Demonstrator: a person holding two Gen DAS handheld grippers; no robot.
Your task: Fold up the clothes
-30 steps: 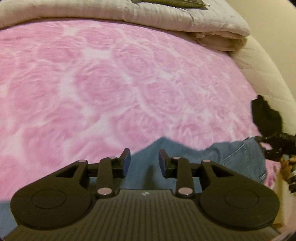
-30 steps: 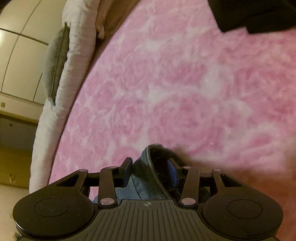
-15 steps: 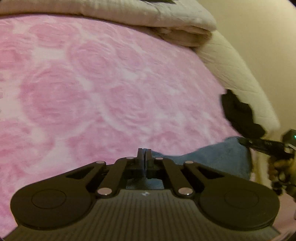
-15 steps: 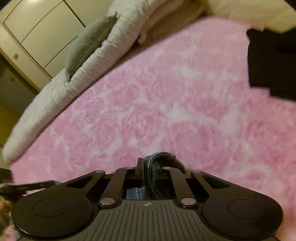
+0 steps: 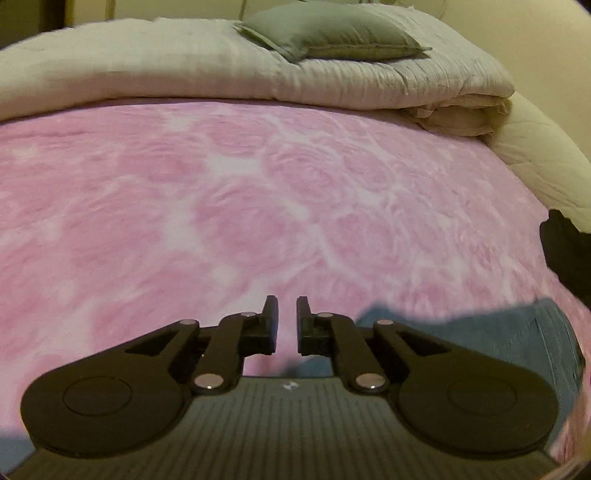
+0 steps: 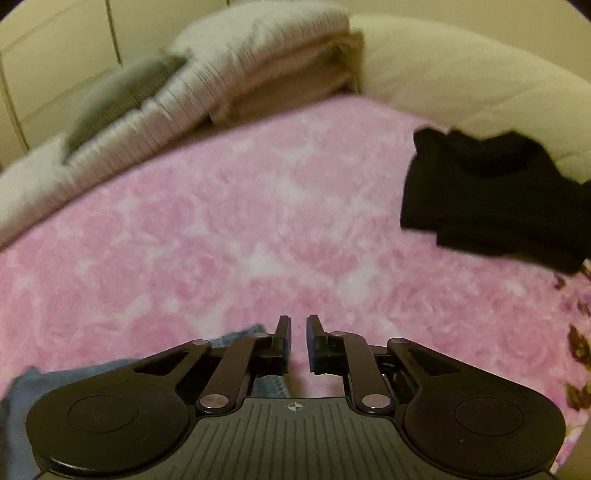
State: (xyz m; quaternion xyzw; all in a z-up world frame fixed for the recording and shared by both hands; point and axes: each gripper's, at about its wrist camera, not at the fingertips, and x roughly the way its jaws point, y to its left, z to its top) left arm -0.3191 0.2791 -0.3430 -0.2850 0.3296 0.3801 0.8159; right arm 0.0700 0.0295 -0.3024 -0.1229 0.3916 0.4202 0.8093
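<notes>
Blue denim, the garment to be folded point(image 5: 480, 332), lies flat on the pink rose-patterned blanket point(image 5: 258, 206) at the lower right of the left wrist frame and at the lower left of the right wrist frame point(image 6: 74, 373), so it spans the ground between and beneath your two tools. The left gripper point(image 5: 287, 325) stands with a narrow gap between its fingers and nothing in it; the right gripper point(image 6: 298, 343) is likewise slightly parted and bare, its left finger just above a denim edge. Whether the denim needs a further fold or already lies finished cannot be settled, since most of it is hidden under the gripper bodies. If you grip it, take matching corners on one edge, pinch through every layer, and keep both tools level so that the cloth travels without skewing on the plush pile. The right wrist frame alone shows the black garment point(image 6: 491, 199) in full at the upper right, apparently folded, though blur makes this uncertain; the left wrist frame catches only its margin point(image 5: 565, 254) at the right edge. The left wrist frame alone gives a sharp view of the grey pillow point(image 5: 332, 33) on the rolled beige quilt point(image 5: 147, 62) along the top.
</notes>
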